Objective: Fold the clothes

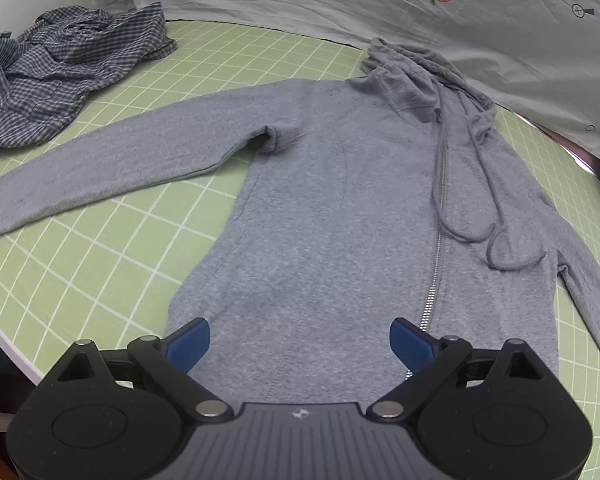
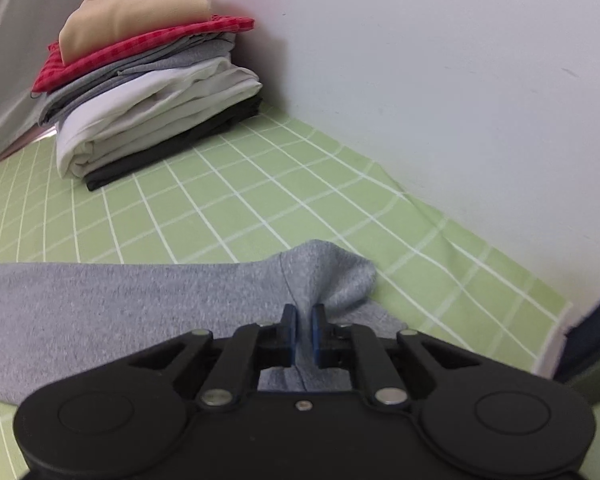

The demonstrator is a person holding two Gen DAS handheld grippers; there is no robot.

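- One grey zip hoodie (image 1: 320, 208) lies spread front-up across the middle of the green checked sheet (image 1: 112, 264), hem at the near edge, hood bunched at the far edge, one sleeve stretched out flat toward the left side.
- The left gripper (image 1: 299, 340) hangs over the hoodie's hem with its two blue pads (image 1: 188, 344) set wide apart, nothing between them.
- The right gripper (image 2: 304, 330) has its jaws drawn narrow, pinching a raised fold of the hoodie's sleeve (image 2: 324, 276) near its cuff end, close to the sheet's right edge beside the wall (image 2: 440, 80).
- One crumpled blue checked shirt (image 1: 56, 84) sits at the far left corner of the sheet.
- One stack of folded clothes (image 2: 148, 92) stands in the far corner against the wall: black at the bottom, then white, grey, red checked and beige on top; the exact count of pieces cannot be told.
- A pale printed quilt (image 1: 380, 12) lies along the far edge, behind the hood.
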